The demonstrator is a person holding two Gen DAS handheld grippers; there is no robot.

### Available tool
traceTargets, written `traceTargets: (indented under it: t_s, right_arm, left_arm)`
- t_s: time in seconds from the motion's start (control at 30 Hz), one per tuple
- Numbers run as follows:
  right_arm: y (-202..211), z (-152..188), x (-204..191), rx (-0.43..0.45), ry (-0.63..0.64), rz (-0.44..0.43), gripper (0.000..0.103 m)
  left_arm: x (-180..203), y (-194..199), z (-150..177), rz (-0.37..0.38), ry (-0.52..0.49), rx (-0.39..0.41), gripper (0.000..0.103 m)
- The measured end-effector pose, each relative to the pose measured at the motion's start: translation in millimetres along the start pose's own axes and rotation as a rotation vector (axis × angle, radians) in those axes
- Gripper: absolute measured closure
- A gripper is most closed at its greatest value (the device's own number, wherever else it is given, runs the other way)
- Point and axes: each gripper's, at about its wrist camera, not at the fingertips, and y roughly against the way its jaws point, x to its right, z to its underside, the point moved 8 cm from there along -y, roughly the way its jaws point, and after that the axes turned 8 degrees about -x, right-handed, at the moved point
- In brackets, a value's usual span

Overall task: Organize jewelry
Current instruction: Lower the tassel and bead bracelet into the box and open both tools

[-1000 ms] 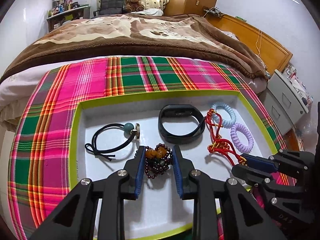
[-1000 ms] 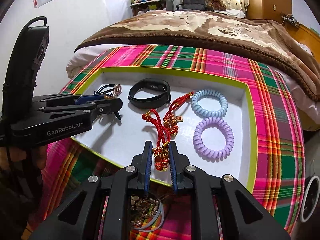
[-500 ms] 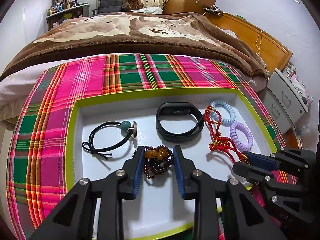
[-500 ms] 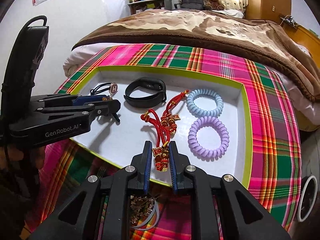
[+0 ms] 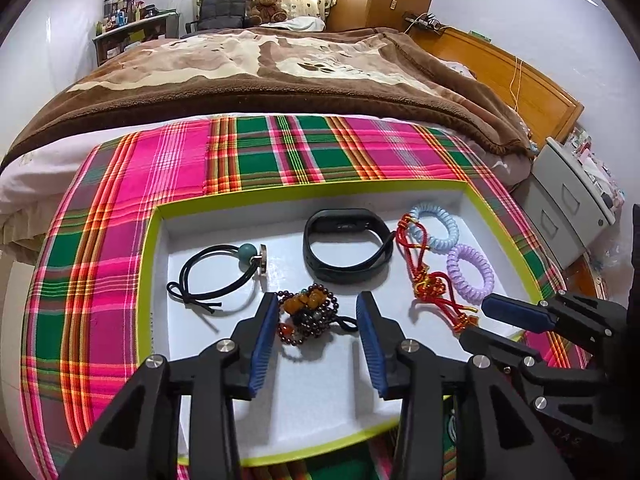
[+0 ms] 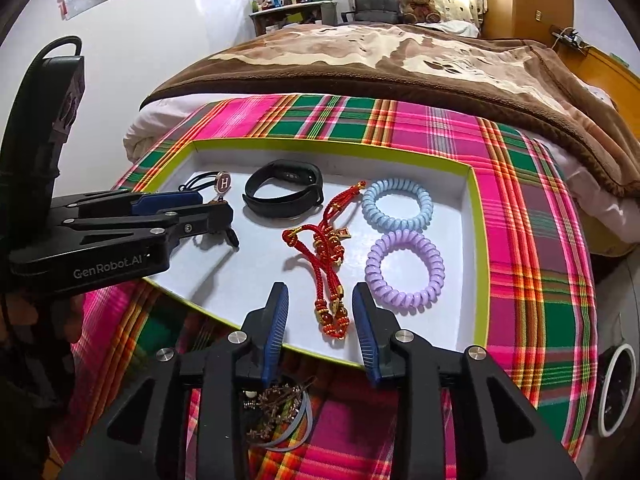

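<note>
Looking down the left wrist: left hand-held gripper has just been opening, pads clear of the beaded bracelet lying between them in the white tray. Black hair tie beside it. Right wrist: right hand-held gripper also just opened, straddling the red knotted cord without pinching, near the purple coil hair tie.
</note>
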Motion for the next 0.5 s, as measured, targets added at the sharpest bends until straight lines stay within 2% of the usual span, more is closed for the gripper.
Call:
traceTargets:
  t_s: [0.5]
  right_arm:
    - [45,17,4,0.102,-0.069,-0.021,0.068]
  left_arm:
    - [12,49,19,-0.011,0.021,0.096,0.058]
